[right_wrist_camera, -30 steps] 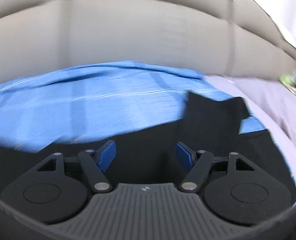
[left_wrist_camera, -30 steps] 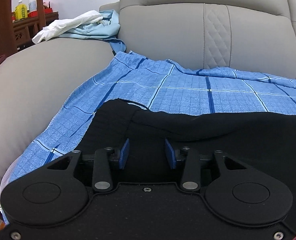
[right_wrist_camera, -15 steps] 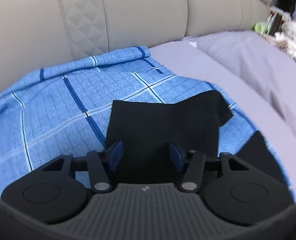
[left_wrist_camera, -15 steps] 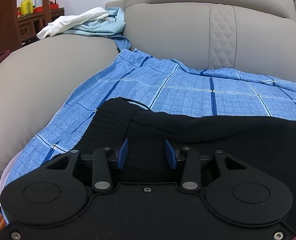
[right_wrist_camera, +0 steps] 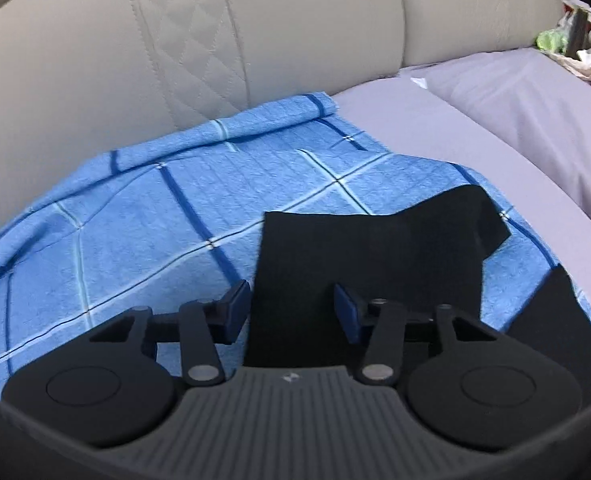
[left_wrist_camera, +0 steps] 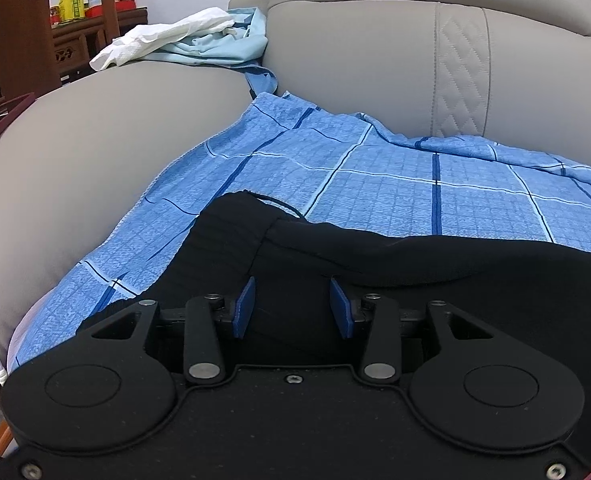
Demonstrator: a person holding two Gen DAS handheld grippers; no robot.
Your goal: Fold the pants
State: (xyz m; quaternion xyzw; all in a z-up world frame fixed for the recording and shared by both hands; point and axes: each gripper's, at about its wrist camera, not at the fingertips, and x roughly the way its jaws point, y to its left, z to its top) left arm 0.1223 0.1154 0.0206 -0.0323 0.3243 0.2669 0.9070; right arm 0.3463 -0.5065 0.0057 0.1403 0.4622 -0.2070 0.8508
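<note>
Black pants [left_wrist_camera: 415,280] lie on a blue checked cloth [left_wrist_camera: 375,184] spread over a grey sofa seat. In the left wrist view the ribbed waistband [left_wrist_camera: 223,236] with a black drawstring is at the left end. My left gripper [left_wrist_camera: 293,308] is open and empty, just above the pants near the waistband. In the right wrist view the pants' leg end [right_wrist_camera: 367,256] lies on the cloth [right_wrist_camera: 155,220]. My right gripper [right_wrist_camera: 291,308] is open and empty, its jaws on either side of the leg's left edge, low over the fabric.
The sofa backrest [left_wrist_camera: 415,60] rises behind the cloth. The armrest [left_wrist_camera: 95,140] on the left carries a white and light-blue heap of clothes [left_wrist_camera: 183,40]. A wooden cabinet with bottles [left_wrist_camera: 71,4] stands beyond. A lilac sheet [right_wrist_camera: 515,120] covers the seat to the right.
The right gripper has swung right along the pants to the leg end and narrowed a little. The left gripper has crept forward slightly over the waistband end.
</note>
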